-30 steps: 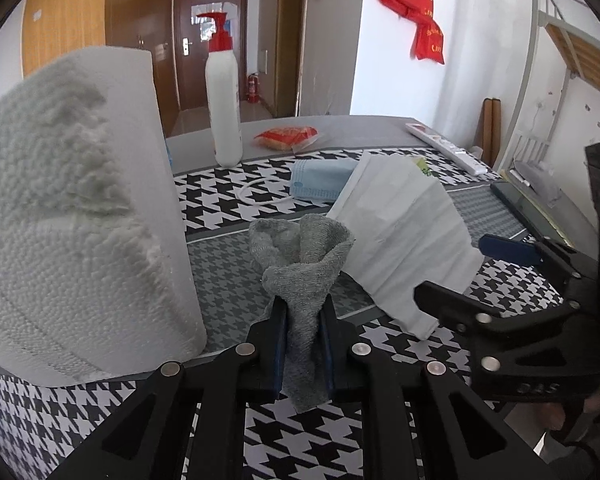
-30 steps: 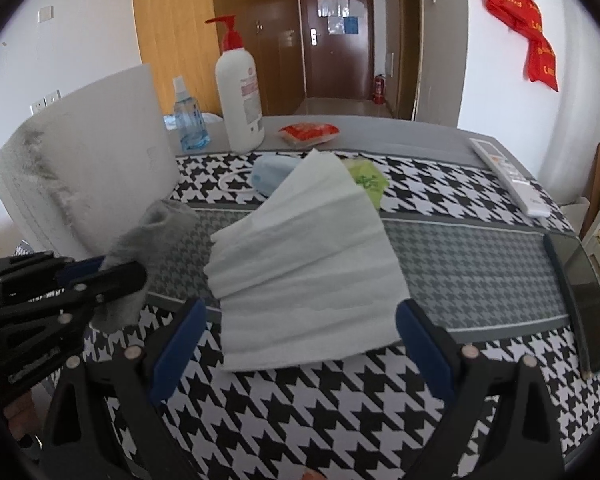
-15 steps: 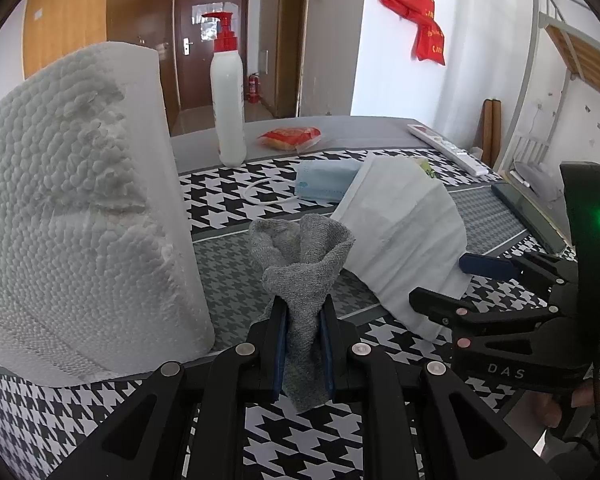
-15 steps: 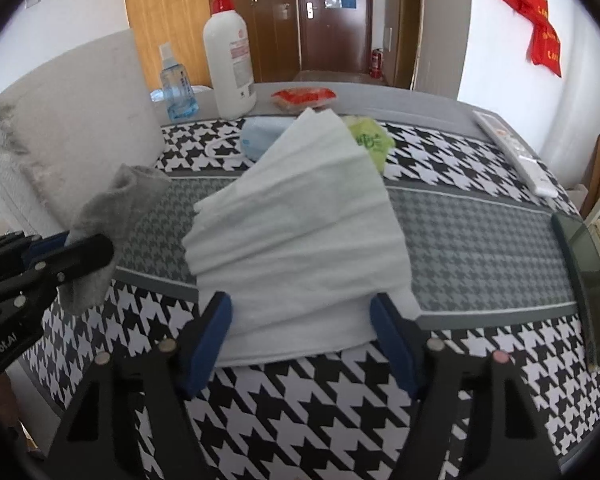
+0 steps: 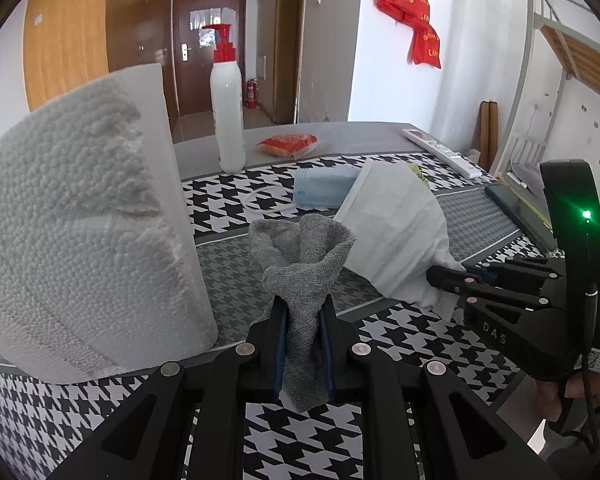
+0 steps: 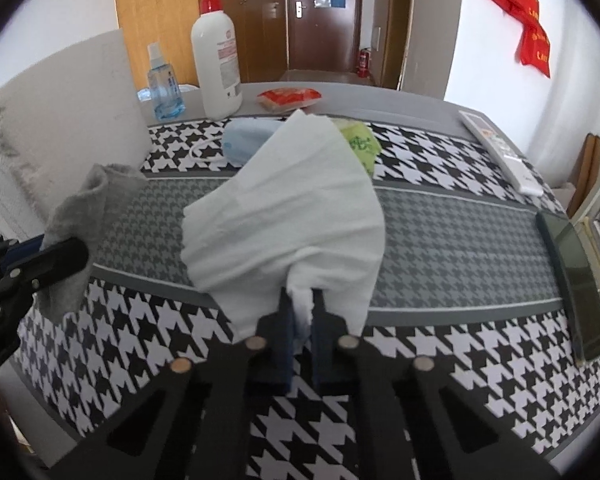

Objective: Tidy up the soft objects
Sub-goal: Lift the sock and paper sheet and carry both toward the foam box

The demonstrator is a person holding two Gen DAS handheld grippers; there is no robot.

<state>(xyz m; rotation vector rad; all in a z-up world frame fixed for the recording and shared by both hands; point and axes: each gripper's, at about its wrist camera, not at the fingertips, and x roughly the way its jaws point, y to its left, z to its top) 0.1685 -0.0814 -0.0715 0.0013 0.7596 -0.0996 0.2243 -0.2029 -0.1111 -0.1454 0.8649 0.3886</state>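
Note:
My left gripper (image 5: 302, 316) is shut on a grey sock (image 5: 304, 256), which stands bunched above its fingers over the table's near edge; the sock (image 6: 88, 208) shows at the left of the right wrist view too. My right gripper (image 6: 302, 312) is shut on the near edge of a white cloth (image 6: 296, 204), gathered into folds between its blue pads. That cloth (image 5: 396, 232) lies over the houndstooth tablecloth (image 6: 452, 240), with the right gripper (image 5: 456, 276) at its near corner. A blue face mask (image 5: 324, 190) lies behind the cloth.
A big paper towel roll (image 5: 80, 220) stands close on the left. At the back are a pump bottle (image 6: 216, 60), a small spray bottle (image 6: 164, 84), a red packet (image 6: 288, 98) and a green packet (image 6: 360, 142). A remote (image 6: 500, 152) and a dark phone (image 6: 572, 280) lie right.
The right gripper's jaws went from wide apart around the white cloth to closed on its near edge, bunching it. The left gripper kept its hold on the sock.

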